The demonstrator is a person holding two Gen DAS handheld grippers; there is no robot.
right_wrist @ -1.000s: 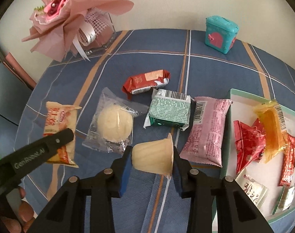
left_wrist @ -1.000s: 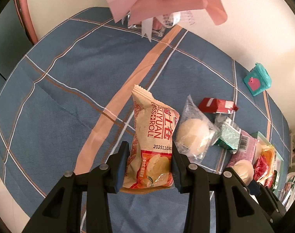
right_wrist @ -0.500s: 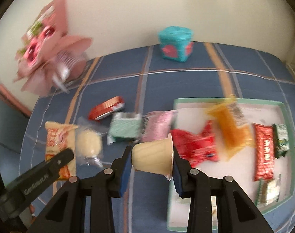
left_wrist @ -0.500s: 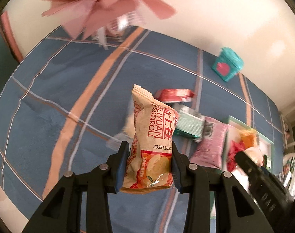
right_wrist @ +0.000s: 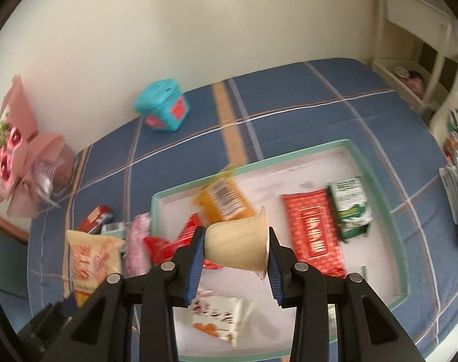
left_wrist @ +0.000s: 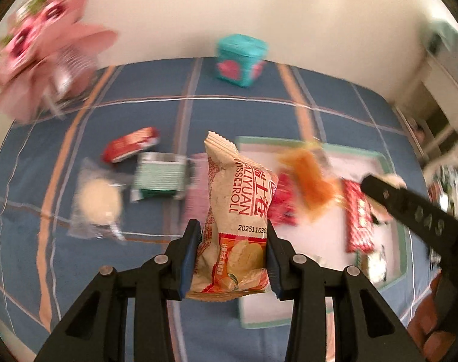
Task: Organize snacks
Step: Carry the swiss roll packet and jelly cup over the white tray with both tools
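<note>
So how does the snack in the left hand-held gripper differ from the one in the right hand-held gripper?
The Swiss roll packet in the left hand-held gripper is a flat printed wrapper with red lettering; the pudding cup in the right hand-held gripper is a plain cream tub.
The packet stands upright, crimped end up; the cup lies on its side, rim to the right.
Both are clamped between the fingers, off the tablecloth.

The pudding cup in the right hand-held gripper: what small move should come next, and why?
Probably lower the pudding cup a little into the tray, then release. The right hand-held gripper holds it above the tray's white floor, between the orange packet and the long red packet, where bare space shows.
</note>
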